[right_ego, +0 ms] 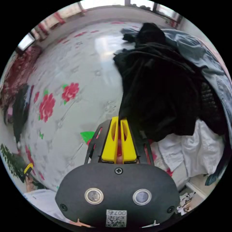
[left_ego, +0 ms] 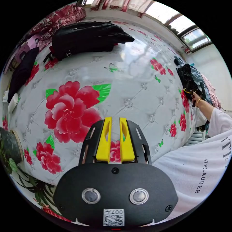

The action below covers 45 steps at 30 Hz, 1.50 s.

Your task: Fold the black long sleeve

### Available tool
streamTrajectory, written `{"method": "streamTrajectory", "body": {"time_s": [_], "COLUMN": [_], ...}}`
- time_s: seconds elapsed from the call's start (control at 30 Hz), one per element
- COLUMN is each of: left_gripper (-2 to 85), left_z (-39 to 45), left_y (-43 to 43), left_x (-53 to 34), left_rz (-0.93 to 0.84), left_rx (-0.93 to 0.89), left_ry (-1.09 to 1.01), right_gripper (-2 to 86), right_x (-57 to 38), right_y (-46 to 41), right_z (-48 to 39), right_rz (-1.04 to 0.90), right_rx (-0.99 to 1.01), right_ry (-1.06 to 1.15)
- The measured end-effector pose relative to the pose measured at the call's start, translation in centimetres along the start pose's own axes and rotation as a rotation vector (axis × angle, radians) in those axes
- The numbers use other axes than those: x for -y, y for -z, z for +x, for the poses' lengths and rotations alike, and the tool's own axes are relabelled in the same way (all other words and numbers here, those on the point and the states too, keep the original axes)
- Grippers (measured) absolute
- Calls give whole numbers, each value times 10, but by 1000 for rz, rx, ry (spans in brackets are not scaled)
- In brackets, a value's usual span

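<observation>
Clearly your right gripper (right_ego: 118, 122) nearly closes at the black long sleeve (right_ego: 159, 91), grip unclear; it's limp, light, so pinch its 7 o'clock hem. Left gripper (left_ego: 115, 120) idles, slightly parted.

Both views share mattress (left_ego: 135, 79) — right nearer.

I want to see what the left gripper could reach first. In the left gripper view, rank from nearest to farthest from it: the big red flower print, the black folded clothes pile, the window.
1. Big red flower print, just left of the left gripper.
2. Black folded clothes pile, across the bed.
3. Window, upper right, beyond the bed.
</observation>
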<state>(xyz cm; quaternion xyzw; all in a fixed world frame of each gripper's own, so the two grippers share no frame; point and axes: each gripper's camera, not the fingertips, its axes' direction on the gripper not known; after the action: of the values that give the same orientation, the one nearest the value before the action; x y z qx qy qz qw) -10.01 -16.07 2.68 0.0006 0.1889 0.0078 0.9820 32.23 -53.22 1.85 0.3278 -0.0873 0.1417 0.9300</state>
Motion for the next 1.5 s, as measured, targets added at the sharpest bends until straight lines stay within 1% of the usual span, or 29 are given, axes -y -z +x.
{"method": "streamTrajectory", "body": {"time_s": [0.03,0.07,0.1,0.17,0.2,0.3,0.37,0.4,0.47,0.5,0.53,0.57,0.6,0.63,0.7,0.77,0.87,0.93,1.03,1.1,1.13,1.17,1.2,1.23,1.3,1.37,1.4,1.47,1.5], "left_gripper": [58,57,57,56,55,56,67,71,82,83,86,87,87,87,87,87,86,88,104,114,115,100,93,64,38,16,13,3,1], "left_z": [6,12,14,21,22,30,37,39,42,42,39,35,32,24,10,-11,-34,-40,-33,-18,-6,3,6,11,13,4,1,-18,-23], "left_y": [-1,-3,-4,-11,-11,-10,-10,-10,-5,-2,2,6,8,10,15,27,47,55,49,31,14,-7,-11,-7,-3,32,44,92,105], "left_x": [-2,-5,-6,-12,-13,-21,-27,-29,-36,-38,-44,-49,-52,-59,-73,-92,-114,-124,-127,-122,-119,-115,-115,-115,-110,-120,-123,-137,-142], "left_rz": [0,-3,-5,-25,-28,-10,-3,-2,3,7,16,16,11,3,12,37,109,140,132,72,19,-44,-37,18,-5,140,181,321,357], "left_rx": [0,-8,-14,-40,-48,-86,-115,-124,-156,-164,-173,-163,-151,-115,-69,-58,-78,-104,-179,-187,-155,-81,-40,-4,-6,-51,-61,-94,-108], "left_ry": [-14,-28,-35,-46,-47,-83,-145,-159,-200,-207,-214,-214,-213,-206,-191,-136,-74,-68,-138,-204,-239,-245,-243,-271,-274,-287,-286,-251,-238], "right_gripper": [0,-2,-2,-3,-4,-4,-4,-4,-3,-2,-1,1,2,7,17,31,45,56,69,69,65,51,44,33,20,11,10,6,5], "right_x": [-14,-29,-39,-87,-98,-159,-218,-233,-287,-298,-321,-343,-351,-360,-359,-340,-327,-331,-346,-356,-364,-371,-375,-376,-367,-360,-359,-360,-361], "right_y": [2,-1,-2,-2,-3,0,3,5,18,23,33,42,46,54,65,78,96,105,101,92,83,90,93,97,118,182,200,275,293], "right_z": [-16,-36,-49,-106,-119,-190,-269,-291,-374,-392,-423,-445,-452,-459,-457,-437,-402,-394,-410,-428,-442,-448,-451,-457,-457,-436,-429,-398,-390], "right_rz": [36,21,30,53,34,-74,-182,-203,-318,-356,-436,-496,-499,-459,-376,-234,-82,-43,-129,-187,-222,-117,-72,-105,-162,0,46,233,274], "right_rx": [18,100,121,116,131,332,519,551,758,825,908,871,828,744,689,619,501,440,378,337,282,169,121,91,120,246,272,292,292], "right_ry": [13,60,87,227,263,424,598,648,875,934,1102,1244,1286,1311,1272,1079,829,775,809,847,880,881,890,913,883,798,773,684,667]}}
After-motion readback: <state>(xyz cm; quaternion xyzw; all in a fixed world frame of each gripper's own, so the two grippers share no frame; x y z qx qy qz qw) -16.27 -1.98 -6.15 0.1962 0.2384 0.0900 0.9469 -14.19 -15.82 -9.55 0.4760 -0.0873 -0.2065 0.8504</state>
